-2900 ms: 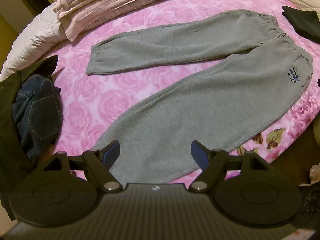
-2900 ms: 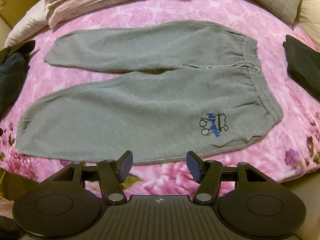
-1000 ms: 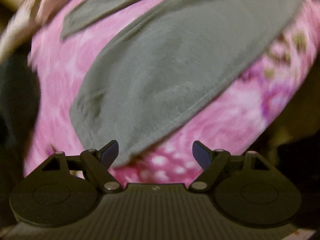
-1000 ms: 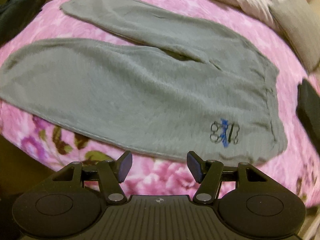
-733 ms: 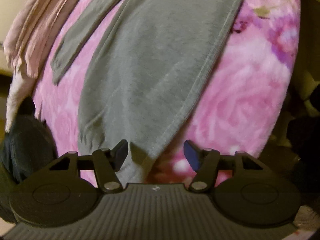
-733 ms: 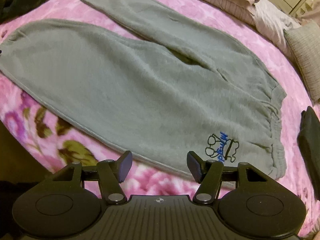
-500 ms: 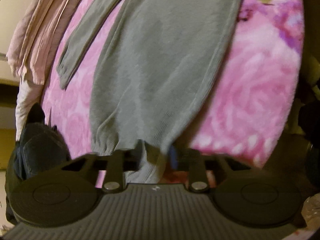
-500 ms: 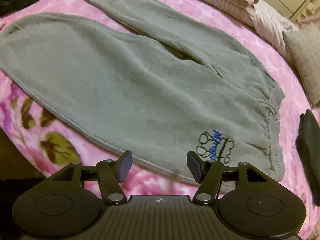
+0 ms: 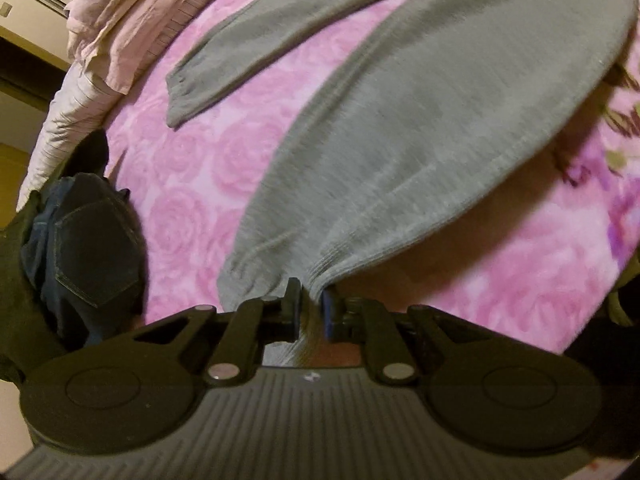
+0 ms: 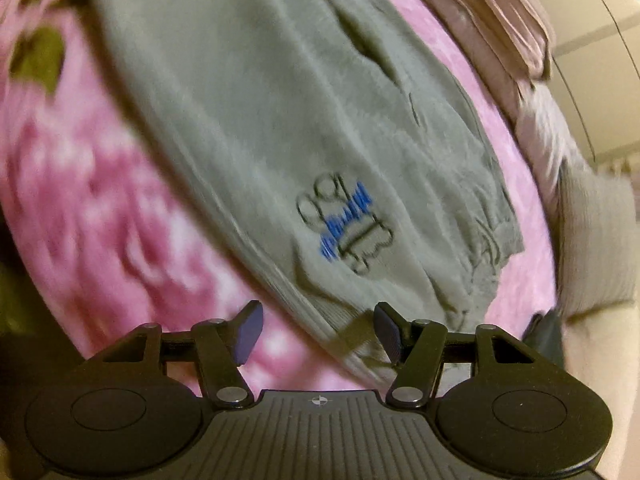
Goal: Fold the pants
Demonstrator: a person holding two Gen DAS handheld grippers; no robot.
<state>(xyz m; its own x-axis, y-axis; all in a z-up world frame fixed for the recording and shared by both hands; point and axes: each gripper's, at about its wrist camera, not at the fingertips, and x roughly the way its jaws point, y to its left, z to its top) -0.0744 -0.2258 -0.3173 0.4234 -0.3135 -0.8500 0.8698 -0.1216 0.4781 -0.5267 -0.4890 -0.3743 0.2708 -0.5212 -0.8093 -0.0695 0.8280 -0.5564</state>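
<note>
Grey sweatpants [image 9: 440, 120] lie spread on a pink rose blanket [image 9: 192, 168]. The far leg [image 9: 280, 32] stretches toward the pillows. My left gripper [image 9: 310, 308] is at the near leg's ribbed cuff [image 9: 320, 272]; its jaws are closing, and the cuff's edge is pinched between the pads. In the right wrist view the pants [image 10: 280, 120] show a blue and black logo [image 10: 344, 224] near the gathered waistband [image 10: 472, 272]. My right gripper [image 10: 320, 328] stands open low over the near waistband corner, with the fabric's edge between its fingers and not gripped.
A pile of dark jeans [image 9: 88, 240] lies left of the cuff. Pale pink bedding [image 9: 140, 12] is heaped at the far side. A grey pillow [image 10: 592, 240] and a dark garment [image 10: 544, 332] sit right of the waistband. The bed's edge drops off near both grippers.
My left gripper went from wide open to shut on the near leg's cuff. The right gripper rolled and dropped toward the waistband corner, staying open.
</note>
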